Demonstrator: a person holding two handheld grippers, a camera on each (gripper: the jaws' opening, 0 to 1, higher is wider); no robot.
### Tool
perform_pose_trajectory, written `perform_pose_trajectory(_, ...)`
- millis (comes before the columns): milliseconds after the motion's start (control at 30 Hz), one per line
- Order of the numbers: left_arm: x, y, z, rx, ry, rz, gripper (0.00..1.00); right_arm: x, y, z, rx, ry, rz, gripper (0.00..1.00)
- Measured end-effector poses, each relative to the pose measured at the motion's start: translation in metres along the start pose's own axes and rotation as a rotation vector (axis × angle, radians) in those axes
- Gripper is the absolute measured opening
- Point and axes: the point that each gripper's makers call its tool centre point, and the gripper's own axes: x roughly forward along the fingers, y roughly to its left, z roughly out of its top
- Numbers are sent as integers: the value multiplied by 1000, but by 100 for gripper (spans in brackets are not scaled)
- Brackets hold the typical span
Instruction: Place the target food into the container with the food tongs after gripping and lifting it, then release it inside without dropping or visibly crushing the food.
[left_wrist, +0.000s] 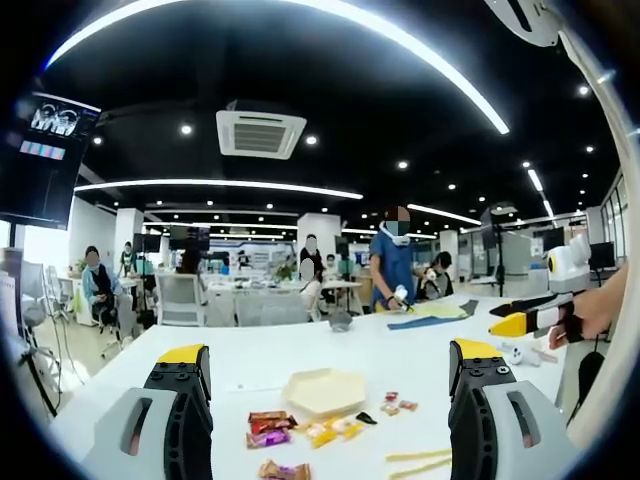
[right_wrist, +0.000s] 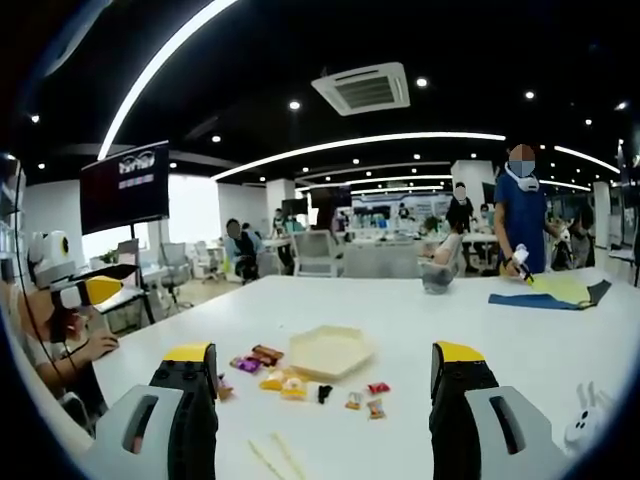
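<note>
Snacks (left_wrist: 300, 430) beside hexagonal container (left_wrist: 323, 390), ahead between left tool (left_wrist: 330, 385) tips, both tools' jaws apart, empty

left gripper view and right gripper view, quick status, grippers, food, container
Left gripper open, empty, above the table. Right gripper open, empty. Wrapped snacks lie loose beside the hexagonal container, none inside. Tongs untouched; path clear.

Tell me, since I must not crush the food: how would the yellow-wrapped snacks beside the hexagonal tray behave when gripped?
The yellow-wrapped snacks look small and flat, so probably light. Their glossy wrappers may slip on the white table when nudged. They seem soft enough to dent, though the fill cannot be told.
</note>
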Motion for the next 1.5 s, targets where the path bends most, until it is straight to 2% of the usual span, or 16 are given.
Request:
perform_pose_trajectory(400,-2,3,-1,-10,-8,6,99,0,3,1,-9,6,0,90)
perform_pose_trajectory(567,-3,8,0,-13,-23,15,99,1,6,-1,-20,32,5,90)
perform_pose_trajectory(733,-6,16,10,8,-67,23,99,3,10,11,5,27,-10,93)
perform_pose_trajectory(867,-17,27,16,-5,-101,38,99,4,15,22,-29,2,-37,94)
perform_pose_trajectory(967,-22,32,7,2,-81,21,99,4,23,19,-48,18,-48,93)
perform_pose_trajectory(1067,-25,29,-5,24,-48,-30,99,4,34,12,-85,24,-36,93)
perform_pose_trajectory(1167,-30,25,-12,55,-22,-69,99,4,45,7,-86,26,-21,92)
perform_pose_trajectory(1267,-35,21,-19,54,-2,-92,99,4,56,-4,-108,58,13,90)
perform_pose_trajectory(1333,-37,18,-28,49,25,-107,99,4,64,-17,-145,105,41,90)
perform_pose_trajectory(1367,-39,14,-37,47,47,-122,99,3,67,-20,-151,116,52,89)
perform_pose_trajectory(1500,-44,4,-50,42,75,-157,99,2,76,-30,-179,150,85,89)
